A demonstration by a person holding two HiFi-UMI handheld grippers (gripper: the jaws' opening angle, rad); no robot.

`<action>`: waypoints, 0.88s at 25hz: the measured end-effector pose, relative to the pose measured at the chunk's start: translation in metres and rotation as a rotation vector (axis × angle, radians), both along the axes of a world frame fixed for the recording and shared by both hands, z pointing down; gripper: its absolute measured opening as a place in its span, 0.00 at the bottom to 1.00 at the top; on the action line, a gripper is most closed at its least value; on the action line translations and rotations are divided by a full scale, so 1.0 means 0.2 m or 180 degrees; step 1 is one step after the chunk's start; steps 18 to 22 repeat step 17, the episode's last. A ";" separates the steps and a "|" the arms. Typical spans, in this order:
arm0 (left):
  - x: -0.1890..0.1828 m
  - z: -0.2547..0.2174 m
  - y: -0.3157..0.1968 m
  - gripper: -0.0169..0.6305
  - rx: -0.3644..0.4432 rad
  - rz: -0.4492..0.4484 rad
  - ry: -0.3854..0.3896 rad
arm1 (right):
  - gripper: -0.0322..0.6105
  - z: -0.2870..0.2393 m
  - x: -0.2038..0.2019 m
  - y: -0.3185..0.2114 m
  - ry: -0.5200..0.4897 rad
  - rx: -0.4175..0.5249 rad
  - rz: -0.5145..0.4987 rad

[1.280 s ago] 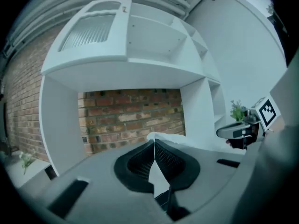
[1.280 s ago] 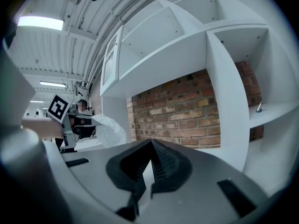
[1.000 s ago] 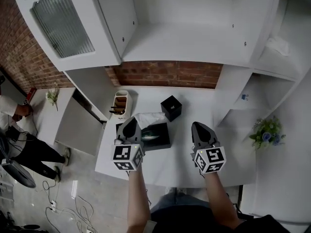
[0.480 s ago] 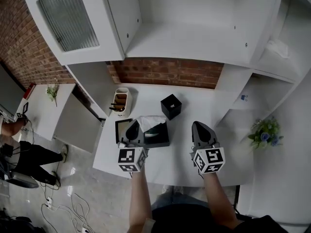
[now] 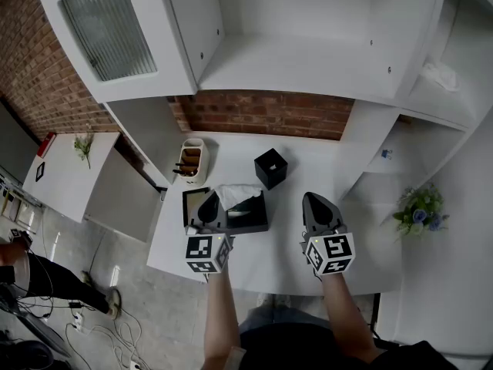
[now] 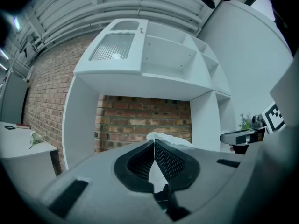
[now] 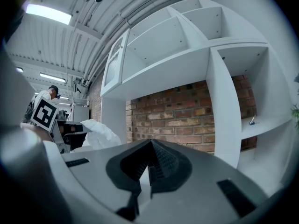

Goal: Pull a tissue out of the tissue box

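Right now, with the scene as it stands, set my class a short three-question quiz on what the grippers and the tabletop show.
1. True or false: the right gripper is shut with nothing between its jaws.
2. The tissue is pinched by: A the left gripper; B the right gripper; C neither.
3. Which stands nearer the brick wall, the tissue box or the black cube container?
Key: 1 true; 2 A; 3 the black cube container.
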State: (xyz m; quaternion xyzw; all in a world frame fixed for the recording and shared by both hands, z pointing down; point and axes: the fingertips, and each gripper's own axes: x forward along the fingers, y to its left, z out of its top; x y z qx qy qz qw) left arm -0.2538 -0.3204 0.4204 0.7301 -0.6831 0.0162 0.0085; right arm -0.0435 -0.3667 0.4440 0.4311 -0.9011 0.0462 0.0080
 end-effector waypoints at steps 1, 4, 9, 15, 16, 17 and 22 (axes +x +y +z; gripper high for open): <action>0.00 0.00 0.00 0.04 -0.0002 0.0002 -0.0002 | 0.05 0.00 0.00 0.00 0.0001 -0.0003 -0.0002; 0.00 0.00 0.00 0.04 -0.0001 0.0005 -0.0003 | 0.05 0.01 0.00 0.00 0.0009 -0.0011 -0.0005; 0.00 0.01 0.00 0.04 -0.0012 0.0016 -0.0002 | 0.05 0.02 0.00 0.00 0.0018 -0.0025 0.0004; 0.00 0.02 0.00 0.04 -0.0032 0.0027 -0.0019 | 0.05 0.04 -0.01 0.00 0.0027 -0.0039 0.0011; 0.00 0.02 0.00 0.04 -0.0044 0.0032 -0.0029 | 0.05 0.04 -0.01 0.00 0.0029 -0.0042 0.0011; 0.00 0.03 0.00 0.04 -0.0056 0.0036 -0.0039 | 0.05 0.04 -0.01 0.00 0.0030 -0.0045 0.0012; 0.00 0.03 0.00 0.04 -0.0056 0.0036 -0.0039 | 0.05 0.04 -0.01 0.00 0.0030 -0.0045 0.0012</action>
